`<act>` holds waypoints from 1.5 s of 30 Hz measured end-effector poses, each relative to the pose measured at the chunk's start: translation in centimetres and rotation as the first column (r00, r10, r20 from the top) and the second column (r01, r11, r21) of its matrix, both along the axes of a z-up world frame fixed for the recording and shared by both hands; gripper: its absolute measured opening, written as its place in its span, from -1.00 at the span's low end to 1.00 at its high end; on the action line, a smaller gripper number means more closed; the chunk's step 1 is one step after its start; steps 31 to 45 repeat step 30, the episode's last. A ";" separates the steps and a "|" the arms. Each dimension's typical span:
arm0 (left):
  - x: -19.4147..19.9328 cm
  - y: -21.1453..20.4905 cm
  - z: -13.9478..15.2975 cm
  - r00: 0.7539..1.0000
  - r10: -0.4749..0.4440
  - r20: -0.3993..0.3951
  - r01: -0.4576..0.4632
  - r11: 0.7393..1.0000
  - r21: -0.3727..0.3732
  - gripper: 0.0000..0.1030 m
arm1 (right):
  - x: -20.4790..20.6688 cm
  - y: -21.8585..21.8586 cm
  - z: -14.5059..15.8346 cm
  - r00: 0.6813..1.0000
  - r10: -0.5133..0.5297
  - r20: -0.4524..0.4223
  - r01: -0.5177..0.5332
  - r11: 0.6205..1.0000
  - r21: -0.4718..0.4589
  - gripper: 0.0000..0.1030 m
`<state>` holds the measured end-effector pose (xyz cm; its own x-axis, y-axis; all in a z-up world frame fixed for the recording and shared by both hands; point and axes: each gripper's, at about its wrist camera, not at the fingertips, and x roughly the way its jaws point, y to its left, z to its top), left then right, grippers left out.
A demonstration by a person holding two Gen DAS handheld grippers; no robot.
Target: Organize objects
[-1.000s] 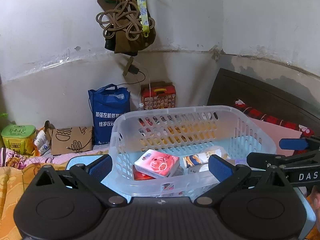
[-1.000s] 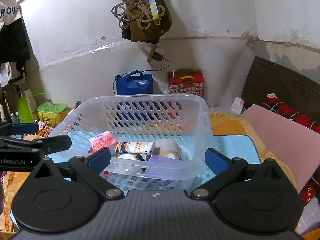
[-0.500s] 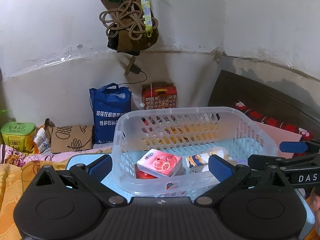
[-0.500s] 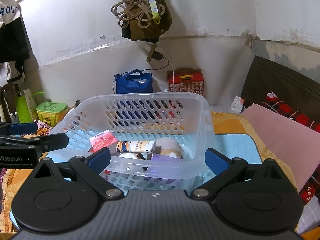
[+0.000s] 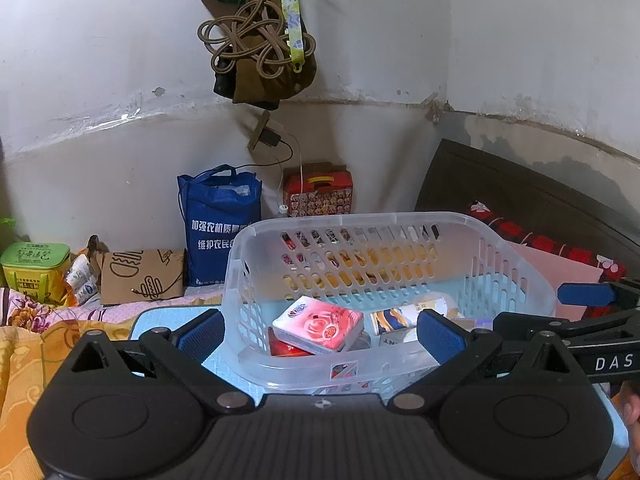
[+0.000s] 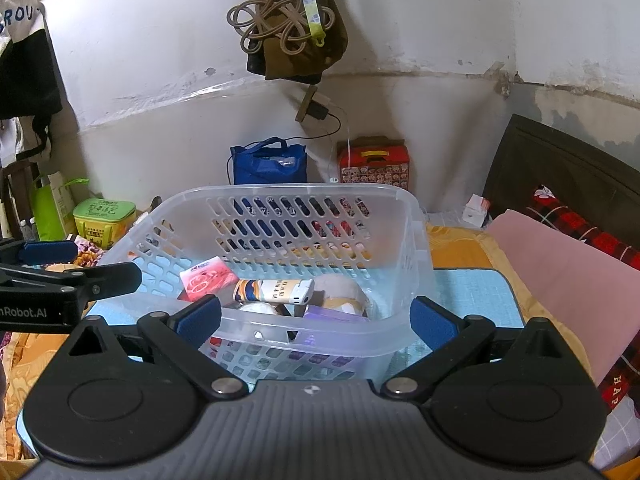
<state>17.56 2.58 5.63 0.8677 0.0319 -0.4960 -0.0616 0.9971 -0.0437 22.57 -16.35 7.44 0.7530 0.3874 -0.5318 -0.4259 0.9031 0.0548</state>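
A clear plastic basket (image 5: 520,264) (image 6: 416,240) stands on a light blue mat (image 5: 160,316) (image 6: 476,296) on the bed. Inside lie a pink tissue pack (image 5: 320,322) (image 6: 206,280), a white and blue tube (image 6: 274,292) (image 5: 394,316), a roll of tape (image 6: 340,292) and a purple item (image 6: 336,314). My left gripper (image 5: 320,336) is open and empty at the basket's near left side. My right gripper (image 6: 316,318) is open and empty at the basket's near wall. Each gripper shows at the edge of the other's view.
Against the wall stand a blue bag (image 5: 220,224), a red patterned box (image 5: 318,194), a brown paper bag (image 5: 140,276) and a green tin (image 5: 34,264). A pink cloth (image 6: 560,256) and dark headboard (image 6: 560,160) lie to the right. Cords hang above (image 5: 256,40).
Both grippers have eased back and lifted slightly, so the basket sits a little lower in the views. Nothing was taken hold of or let go.
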 end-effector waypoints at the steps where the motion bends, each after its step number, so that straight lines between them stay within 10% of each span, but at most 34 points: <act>1: 0.0 0.0 0.0 1.000 0.000 0.000 0.000 1.000 -0.001 1.00 | 0.0 0.0 0.0 1.000 0.000 0.000 0.000 1.000 0.001 1.00; 45: -0.1 0.0 -0.2 1.000 -0.028 0.002 0.028 1.000 -0.006 1.00 | 0.0 -0.1 -0.1 1.000 -0.002 -0.002 0.002 1.000 0.001 1.00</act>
